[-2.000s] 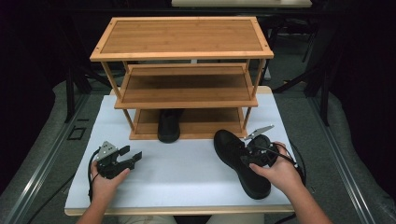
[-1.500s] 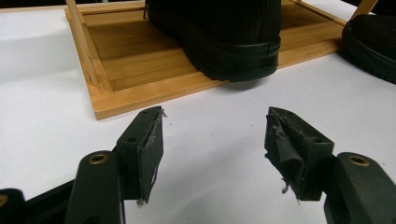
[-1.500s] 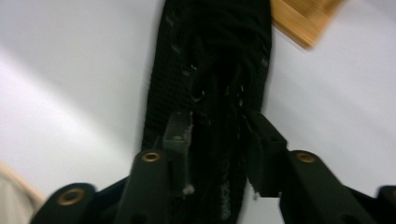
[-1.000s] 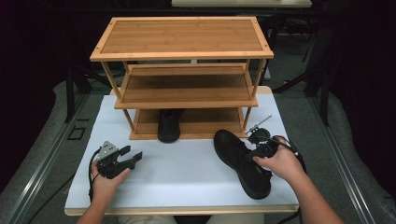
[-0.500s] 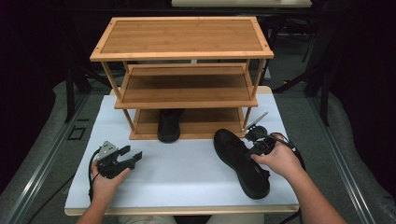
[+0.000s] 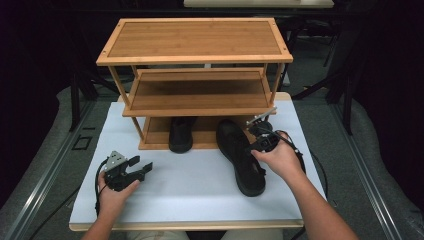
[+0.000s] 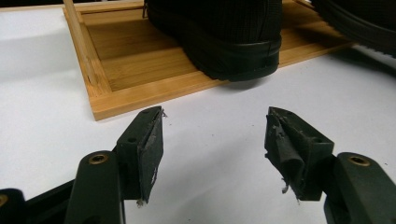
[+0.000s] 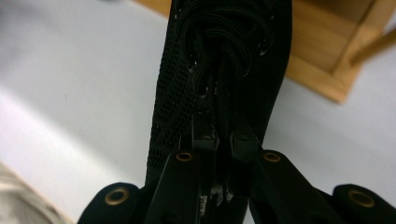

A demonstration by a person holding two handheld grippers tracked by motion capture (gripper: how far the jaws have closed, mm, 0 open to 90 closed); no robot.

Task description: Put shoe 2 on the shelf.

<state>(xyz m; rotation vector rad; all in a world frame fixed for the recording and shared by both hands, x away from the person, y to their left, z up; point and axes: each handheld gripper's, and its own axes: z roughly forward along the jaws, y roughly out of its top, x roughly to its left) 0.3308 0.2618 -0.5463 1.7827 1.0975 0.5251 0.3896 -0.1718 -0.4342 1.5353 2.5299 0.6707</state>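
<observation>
Shoe [image 6: 239,156] in hand: black, laced, lying on the white counter [image 6: 190,185] toward its right edge, toe now up against the front lip of the rack's bottom shelf [image 6: 205,134], heel toward the near edge. Shifted forward and swung straighter compared with two seconds ago, when lying further back near the right near corner and angled. Right gripper [image 6: 260,141] pinching the shoe at the tongue and laces, jaws pressed close on the black material as seen in the right gripper view [image 8: 219,140]. Judged as a transfer toward the bottom shelf, well advanced but not complete: sole mostly on the counter, not yet on the wood.

Second black shoe [image 6: 181,133] already standing on the bottom shelf, left of the moving one, heel slightly overhanging the front lip [image 7: 233,51]. Space to its right appears sufficient.

Left gripper [image 6: 131,171] unchanged over the interval, resting near the left near corner of the counter, jaws spread, nothing between them [image 7: 212,140]. Pad material visibly frayed.

Rack [image 6: 195,42]: bamboo, three tiers, at the far edge of the counter; top and middle tiers bare. Surroundings dark; grey floor covering [image 6: 45,150] along both sides.
</observation>
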